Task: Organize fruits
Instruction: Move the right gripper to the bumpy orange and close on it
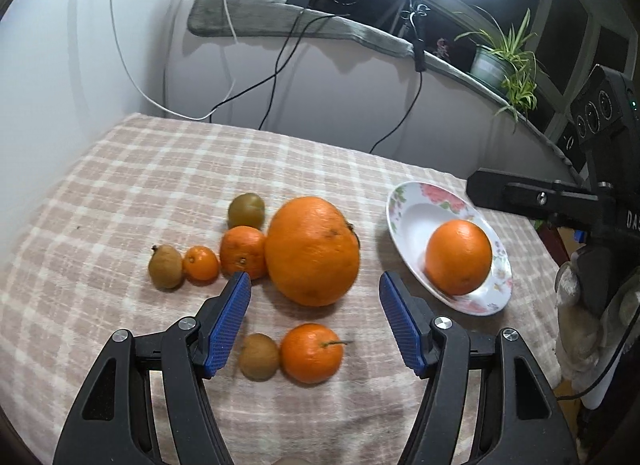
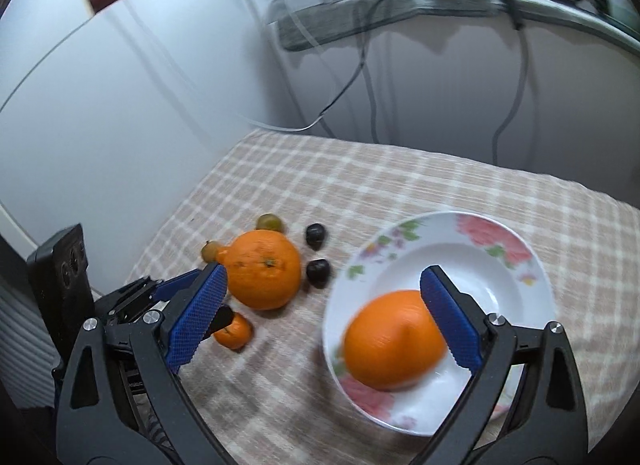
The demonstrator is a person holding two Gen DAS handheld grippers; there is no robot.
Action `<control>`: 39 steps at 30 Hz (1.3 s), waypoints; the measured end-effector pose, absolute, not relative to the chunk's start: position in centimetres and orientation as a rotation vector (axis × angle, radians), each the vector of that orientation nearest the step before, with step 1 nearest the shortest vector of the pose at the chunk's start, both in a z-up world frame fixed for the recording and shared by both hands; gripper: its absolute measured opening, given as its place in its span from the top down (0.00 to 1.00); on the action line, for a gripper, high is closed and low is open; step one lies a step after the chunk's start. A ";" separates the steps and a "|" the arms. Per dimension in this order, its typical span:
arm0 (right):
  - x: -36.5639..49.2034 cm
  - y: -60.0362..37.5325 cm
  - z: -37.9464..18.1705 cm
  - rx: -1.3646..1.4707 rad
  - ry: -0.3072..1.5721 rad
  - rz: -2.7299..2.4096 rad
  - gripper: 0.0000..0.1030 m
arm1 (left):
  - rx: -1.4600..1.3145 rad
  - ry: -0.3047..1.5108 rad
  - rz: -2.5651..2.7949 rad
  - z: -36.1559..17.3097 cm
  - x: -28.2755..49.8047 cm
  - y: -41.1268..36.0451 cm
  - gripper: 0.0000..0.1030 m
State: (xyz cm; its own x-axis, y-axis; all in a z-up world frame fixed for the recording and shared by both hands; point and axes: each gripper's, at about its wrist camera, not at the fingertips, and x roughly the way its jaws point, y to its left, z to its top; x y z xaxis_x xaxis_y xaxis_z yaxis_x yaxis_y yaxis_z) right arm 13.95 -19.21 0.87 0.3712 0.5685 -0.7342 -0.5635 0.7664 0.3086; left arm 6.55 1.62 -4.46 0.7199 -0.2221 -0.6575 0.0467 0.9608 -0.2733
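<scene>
Lying on the checked cloth of the tabletop (image 1: 120, 193), the loose fruits form a row: a brown-green small fruit (image 1: 165, 267) at the far left, then a tiny orange (image 1: 201, 263), a mandarin (image 1: 242, 252) with a greenish round fruit (image 1: 246, 210) just behind it, and a big orange (image 1: 313, 251) touching the mandarin. Nearer the camera sit a brown fruit (image 1: 259, 357) and a stemmed mandarin (image 1: 311, 353), side by side. The left tongs (image 1: 315, 285) hover spread wide above this group, pinching nothing. To the right, apart from the row, a flowered plate (image 1: 404, 205) carries one orange (image 1: 458, 257). In the right wrist view, the right tongs (image 2: 322, 279) stand spread over the plate's near side, empty, with that orange blurred beside the right blue pad. Two dark small fruits (image 2: 316, 255) lie between the big orange and the plate.
</scene>
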 end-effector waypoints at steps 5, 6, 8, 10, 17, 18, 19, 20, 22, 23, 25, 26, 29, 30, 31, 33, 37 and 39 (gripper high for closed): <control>14.1 -16.5 -0.2 -0.037 0.985 0.790 0.04 | -0.258 0.757 -0.155 -4.9 6.9 2.1 0.35; 14.1 -16.0 -0.5 -0.047 0.994 0.803 0.04 | -0.257 0.759 -0.158 -5.0 7.0 2.1 0.35; 14.1 -15.1 -1.1 -0.070 1.007 0.824 0.04 | -0.256 0.763 -0.167 -5.2 7.1 1.9 0.35; 14.2 -14.4 -1.5 -0.088 1.022 0.843 0.04 | -0.257 0.765 -0.172 -5.3 7.2 1.9 0.35; 14.7 -12.0 -2.9 -0.133 1.069 0.888 0.11 | -0.289 0.770 -0.185 -5.6 7.7 2.3 0.36; 14.8 -11.8 -3.2 -0.137 1.075 0.888 0.12 | -0.290 0.769 -0.186 -5.6 7.8 2.3 0.36; 14.9 -11.6 -3.3 -0.141 1.080 0.891 0.16 | -0.291 0.770 -0.187 -5.6 7.8 2.3 0.36; 14.9 -11.4 -3.4 -0.143 1.085 0.894 0.18 | -0.294 0.770 -0.190 -5.6 7.9 2.3 0.38; 15.0 -11.1 -3.6 -0.142 1.098 0.910 0.21 | -0.301 0.773 -0.192 -5.7 8.0 2.4 0.40; 15.1 -10.9 -3.7 -0.144 1.102 0.913 0.21 | -0.304 0.775 -0.191 -5.8 8.0 2.5 0.40; 15.2 -10.6 -4.0 -0.145 1.112 0.918 0.21 | -0.311 0.779 -0.193 -5.9 8.2 2.5 0.41; 15.3 -10.4 -4.1 -0.146 1.116 0.920 0.21 | -0.313 0.782 -0.194 -6.0 8.2 2.6 0.41; 15.3 -9.9 -4.4 -0.157 1.124 0.924 0.21 | -0.318 0.785 -0.198 -6.1 8.4 2.6 0.42; 15.3 -9.9 -4.5 -0.162 1.126 0.924 0.21 | -0.321 0.786 -0.199 -6.2 8.5 2.6 0.42; 15.3 -9.7 -4.5 -0.167 1.128 0.925 0.21 | -0.325 0.788 -0.201 -6.2 8.6 2.7 0.42; 15.3 -9.3 -4.8 -0.174 1.135 0.927 0.21 | -0.333 0.791 -0.205 -6.4 8.7 2.7 0.43; 15.3 -8.9 -4.9 -0.187 1.137 0.928 0.21 | -0.340 0.791 -0.213 -6.4 8.8 2.7 0.45; 15.4 -8.9 -5.0 -0.192 1.136 0.920 0.25 | -0.347 0.792 -0.224 -6.4 8.8 2.7 0.48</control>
